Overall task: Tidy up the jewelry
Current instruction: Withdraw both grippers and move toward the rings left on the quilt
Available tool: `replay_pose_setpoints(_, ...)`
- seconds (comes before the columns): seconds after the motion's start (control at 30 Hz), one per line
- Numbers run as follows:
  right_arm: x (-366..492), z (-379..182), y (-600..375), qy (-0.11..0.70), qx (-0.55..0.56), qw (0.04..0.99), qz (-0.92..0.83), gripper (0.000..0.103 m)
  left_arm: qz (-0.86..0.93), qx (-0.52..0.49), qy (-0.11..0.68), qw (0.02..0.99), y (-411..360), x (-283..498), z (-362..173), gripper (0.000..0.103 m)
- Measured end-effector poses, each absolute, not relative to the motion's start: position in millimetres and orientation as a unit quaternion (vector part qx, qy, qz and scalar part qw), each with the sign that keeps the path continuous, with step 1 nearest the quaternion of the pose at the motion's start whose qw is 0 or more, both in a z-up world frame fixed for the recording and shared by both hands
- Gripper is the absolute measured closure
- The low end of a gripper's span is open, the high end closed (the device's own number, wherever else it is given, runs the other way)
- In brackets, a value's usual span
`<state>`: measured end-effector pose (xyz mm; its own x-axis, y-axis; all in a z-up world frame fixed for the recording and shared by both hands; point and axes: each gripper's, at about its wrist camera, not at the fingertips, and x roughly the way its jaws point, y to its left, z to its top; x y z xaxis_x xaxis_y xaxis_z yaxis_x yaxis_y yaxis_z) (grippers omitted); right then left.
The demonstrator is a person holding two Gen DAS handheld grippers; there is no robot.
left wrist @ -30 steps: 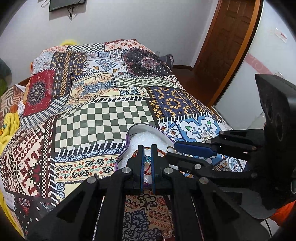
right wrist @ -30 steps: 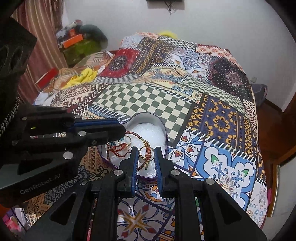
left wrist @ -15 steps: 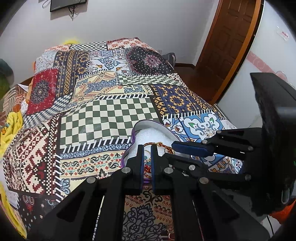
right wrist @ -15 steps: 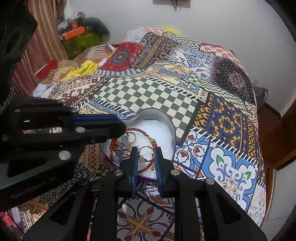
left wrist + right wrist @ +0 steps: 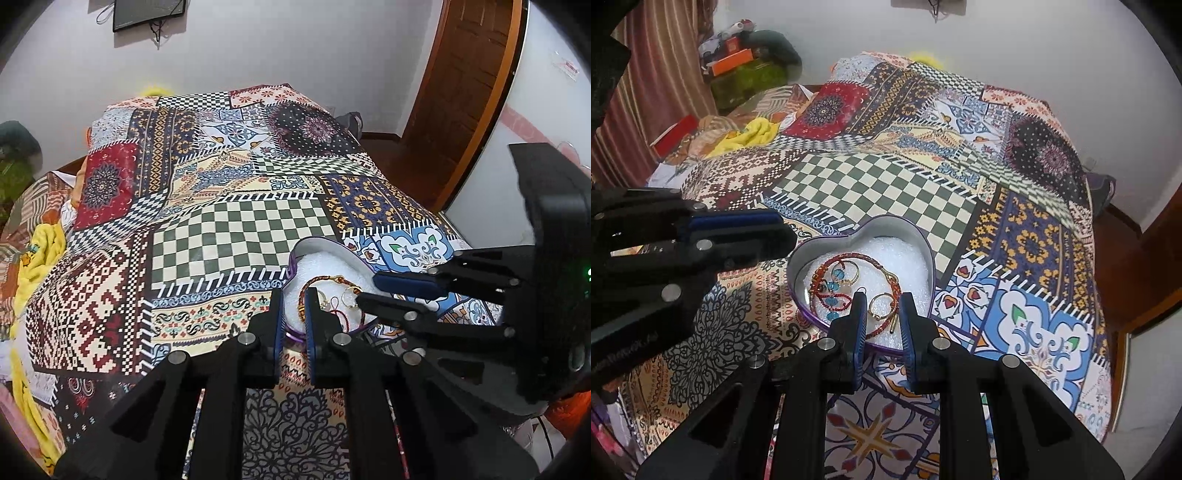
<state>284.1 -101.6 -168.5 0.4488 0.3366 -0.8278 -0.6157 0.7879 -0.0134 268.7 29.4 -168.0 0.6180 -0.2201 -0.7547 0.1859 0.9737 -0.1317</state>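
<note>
The heart-shaped tin (image 5: pixel 925 254) sits open on the patchwork bedspread (image 5: pixel 871 184), near the bed's foot, with a white foam lining. Inside it lie a red braided bracelet (image 5: pixel 849 258), a strand with blue beads (image 5: pixel 834 284) and a couple of gold rings (image 5: pixel 881 308), all loosely heaped toward the near side of the tin. No loose jewelry shows anywhere else on the bedspread, so the gathering part looks largely done; what seems left is tidying the pile, or closing the tin, though no lid is in view.

The right tool (image 5: pixel 882 314) hangs just over the tin's near rim with a moderate gap between its fingers and nothing held; one gold ring shows through that gap, lying on the foam. The left tool (image 5: pixel 294 314) is poised at the tin's left edge, its fingers close together but with a narrow gap, and I see nothing clamped in it. In the left wrist view the bracelet and rings lie just beyond its tips
</note>
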Motion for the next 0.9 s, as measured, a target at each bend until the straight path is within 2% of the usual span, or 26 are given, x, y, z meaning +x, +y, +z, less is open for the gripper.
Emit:
replay_pose_setpoints(0.07,279.6,-162.3,-103.4,0.436,-0.156,0.839,0.285,0.087,-0.109,-0.020,0.420,0.901,31.1,264.8,-165.6,0.093)
replay_pose_setpoints(0.17,274.5,-155.5,-105.3,0.431,-0.153,0.842,0.286,0.082,-0.105,-0.017,0.418,0.902,31.5,260.4,-161.6,0.084)
replay_pose_setpoints(0.23,268.7,-148.3,-108.8,0.422,-0.149,0.849,0.281,0.070,-0.103,-0.017,0.413,0.905,32.3,255.7,-157.1,0.076)
replay_pose_setpoints(0.3,264.5,-142.9,-111.3,0.414,-0.144,0.854,0.279,0.065,-0.102,-0.016,0.407,0.908,32.5,249.6,-150.8,0.076)
replay_pose_setpoints(0.4,257.4,-134.9,-116.5,0.409,-0.137,0.859,0.276,0.065,-0.101,-0.013,0.400,0.911,31.6,240.2,-141.9,0.075)
replay_pose_setpoints(0.53,244.9,-125.7,-124.4,0.399,-0.131,0.866,0.271,0.065,-0.099,-0.008,0.391,0.915,30.4,225.2,-132.9,0.065)
replay_pose_setpoints(0.9,213.5,-117.2,-142.9,0.394,-0.106,0.872,0.271,0.065,-0.096,0.012,0.407,0.908,29.7,187.1,-139.4,0.062)
